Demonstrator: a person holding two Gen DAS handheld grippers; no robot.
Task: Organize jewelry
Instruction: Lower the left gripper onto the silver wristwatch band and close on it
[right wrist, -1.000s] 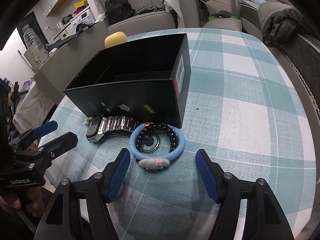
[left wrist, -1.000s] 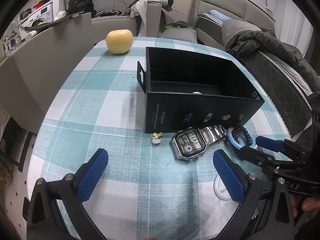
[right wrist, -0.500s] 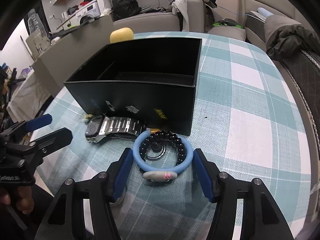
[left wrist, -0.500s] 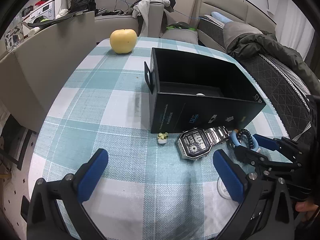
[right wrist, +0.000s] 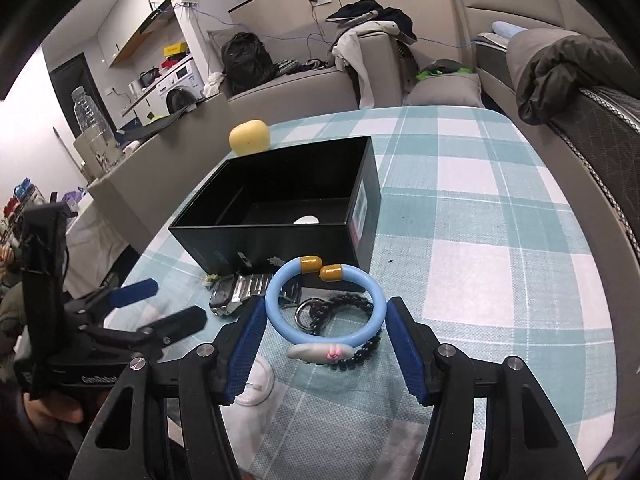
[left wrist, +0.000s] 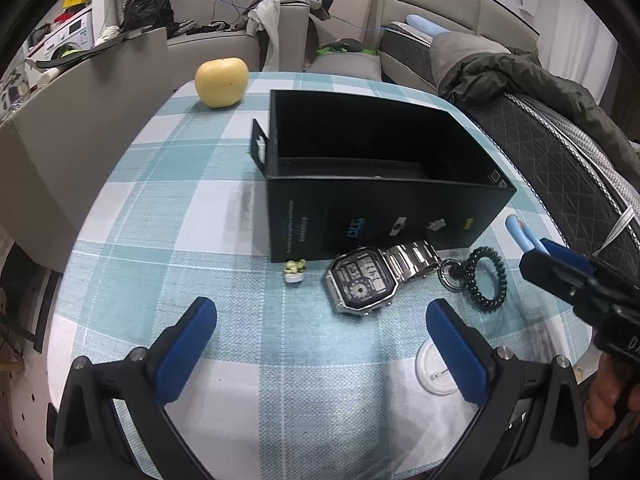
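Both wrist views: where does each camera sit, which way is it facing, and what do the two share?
Left wrist: on the left gripper, looking down over its open fingers at the watch and black box; the right gripper enters at right.
Right wrist: on the right gripper, clamped on the blue bracelet, facing the box; left gripper at left.
Shared: box, watch, yellow apple, black bead bracelet.

An open box (left wrist: 384, 184) is set near the middle of the table (left wrist: 132, 208), with an apple (left wrist: 221, 82) behind it toward the far edge. Before the box's near wall a small charm (left wrist: 294, 271), a watch (left wrist: 362, 280) and a beaded bracelet (left wrist: 486, 278) are laid in a row, left to right. A disc (left wrist: 434, 368) is placed by the near edge. A bangle (right wrist: 324, 308) is held above the beaded bracelet.
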